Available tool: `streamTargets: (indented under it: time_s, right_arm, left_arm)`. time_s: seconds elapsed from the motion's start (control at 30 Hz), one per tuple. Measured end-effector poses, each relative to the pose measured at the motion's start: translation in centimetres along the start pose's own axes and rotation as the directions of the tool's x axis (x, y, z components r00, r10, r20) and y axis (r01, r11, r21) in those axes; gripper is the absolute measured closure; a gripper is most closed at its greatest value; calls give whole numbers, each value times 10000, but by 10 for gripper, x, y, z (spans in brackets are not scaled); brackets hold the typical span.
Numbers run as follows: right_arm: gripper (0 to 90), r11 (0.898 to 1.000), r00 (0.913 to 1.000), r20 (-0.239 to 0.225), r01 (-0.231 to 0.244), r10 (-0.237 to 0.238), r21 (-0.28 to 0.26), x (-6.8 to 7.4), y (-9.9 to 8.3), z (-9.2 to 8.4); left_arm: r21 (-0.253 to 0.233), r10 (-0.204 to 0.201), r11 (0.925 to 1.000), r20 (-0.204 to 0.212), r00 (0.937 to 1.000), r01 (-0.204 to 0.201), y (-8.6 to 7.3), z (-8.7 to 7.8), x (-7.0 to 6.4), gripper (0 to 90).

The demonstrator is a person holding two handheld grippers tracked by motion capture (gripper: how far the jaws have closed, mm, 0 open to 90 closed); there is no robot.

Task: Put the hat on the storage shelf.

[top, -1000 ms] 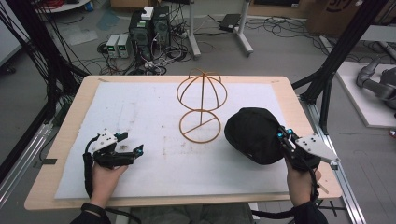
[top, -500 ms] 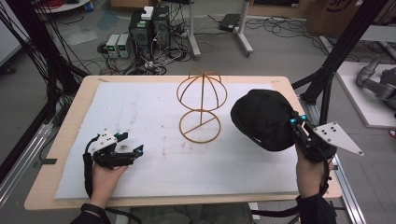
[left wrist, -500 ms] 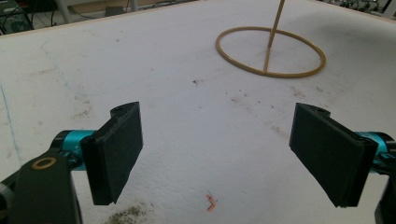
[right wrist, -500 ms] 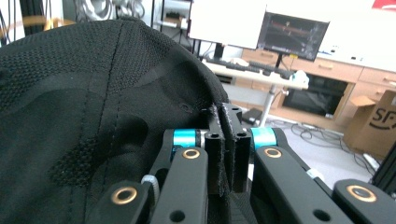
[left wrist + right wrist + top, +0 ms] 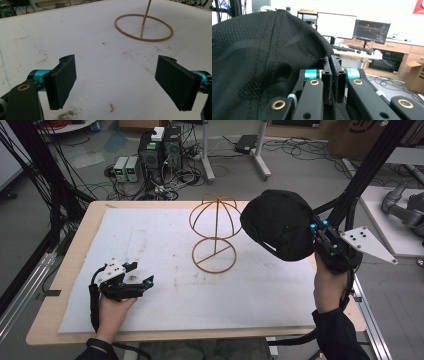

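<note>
While the right hand-held gripper [image 5: 320, 236] is raised above the right side of the tabletop [image 5: 75, 265], it pinches the edge of a black cap [image 5: 280, 225], which hangs in the air clear of the surface. In the right gripper view the two black jaws are pressed together with a fold of the cap's fabric [image 5: 257, 65] caught between them, and the mesh crown bulges up to the left of the right hand-held gripper [image 5: 332, 80]. The cap sits just to the right of a wire hat stand [image 5: 215, 232], near its domed top but, as far as the high view shows, not resting on it. The stand rises from a round ring base near the middle of the white mat [image 5: 165, 245] that covers the tabletop.

The left hand-held gripper [image 5: 137, 282] lies low over the near left part of the mat, held in the person's left hand [image 5: 112, 307]. In the left gripper view its jaws are spread wide with nothing between them, only the stained white mat [image 5: 100, 62] below, and the ring base of the stand [image 5: 143, 27] shows farther ahead. The left hand-held gripper [image 5: 115, 82] and the stand are well apart.
</note>
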State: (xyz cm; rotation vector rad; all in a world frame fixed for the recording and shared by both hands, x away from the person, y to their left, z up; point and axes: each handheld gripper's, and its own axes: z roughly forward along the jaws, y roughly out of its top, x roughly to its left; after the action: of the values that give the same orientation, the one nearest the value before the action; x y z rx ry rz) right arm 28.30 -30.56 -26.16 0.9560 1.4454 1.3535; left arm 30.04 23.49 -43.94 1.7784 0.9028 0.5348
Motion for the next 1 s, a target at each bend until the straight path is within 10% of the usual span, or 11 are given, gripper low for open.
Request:
streamTargets:
  time_s: [0.53,1.0]
  right_arm:
    - [888,9972,9979,-640,-146,99,-728,36,34,39]
    - [887,9952,9912,-1168,-699,615,-691,78,25,81]
  left_arm:
    - [-68,-38,10000,1,10000,38,-1,-2,0,175]
    - [-95,-65,9999,-38,10000,65,-3,-6,2,175]
